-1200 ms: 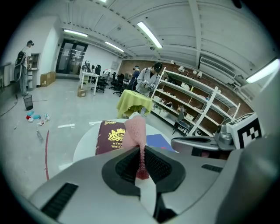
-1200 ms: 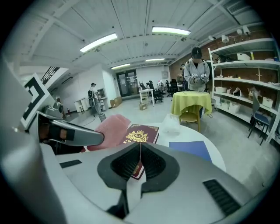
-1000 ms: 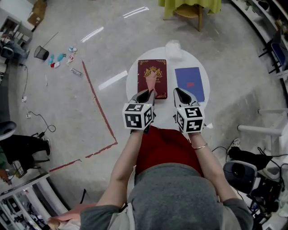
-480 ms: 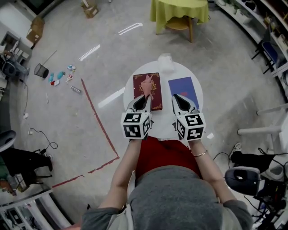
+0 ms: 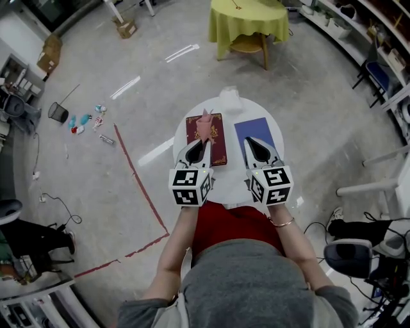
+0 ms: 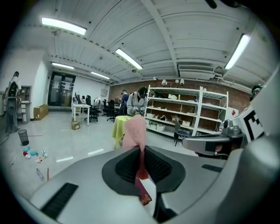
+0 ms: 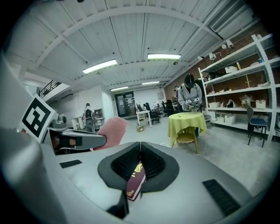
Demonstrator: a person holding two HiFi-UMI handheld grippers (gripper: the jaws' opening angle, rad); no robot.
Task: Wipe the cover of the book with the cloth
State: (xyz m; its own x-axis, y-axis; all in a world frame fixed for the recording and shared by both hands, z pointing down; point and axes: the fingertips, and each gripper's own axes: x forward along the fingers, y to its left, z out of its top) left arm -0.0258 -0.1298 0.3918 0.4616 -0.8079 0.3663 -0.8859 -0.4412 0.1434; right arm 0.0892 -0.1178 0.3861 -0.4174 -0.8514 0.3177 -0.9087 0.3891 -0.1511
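Observation:
A maroon book (image 5: pixel 211 152) with a gold crest lies on the round white table (image 5: pixel 230 174). My left gripper (image 5: pixel 200 142) is shut on a pink cloth (image 5: pixel 205 123), which hangs over the book's far end. In the left gripper view the cloth (image 6: pixel 134 133) stands up from the closed jaws of the left gripper (image 6: pixel 141 152), with the book (image 6: pixel 144 193) showing below. My right gripper (image 5: pixel 251 141) hovers at the near left edge of a blue book (image 5: pixel 259 131). Its jaws are shut with nothing between them in the right gripper view (image 7: pixel 140 148), and the maroon book (image 7: pixel 135 183) shows beneath.
A clear plastic item (image 5: pixel 230 99) sits at the table's far edge. Beyond it stands a table with a yellow cloth (image 5: pixel 248 19). Red tape (image 5: pixel 138 168) runs across the floor at left. Shelves and a chair (image 5: pixel 378 73) line the right side.
The cloth has slid from the middle of the maroon book to its far end. Both grippers sit a little lower in the view, and more of the room beyond the table shows.

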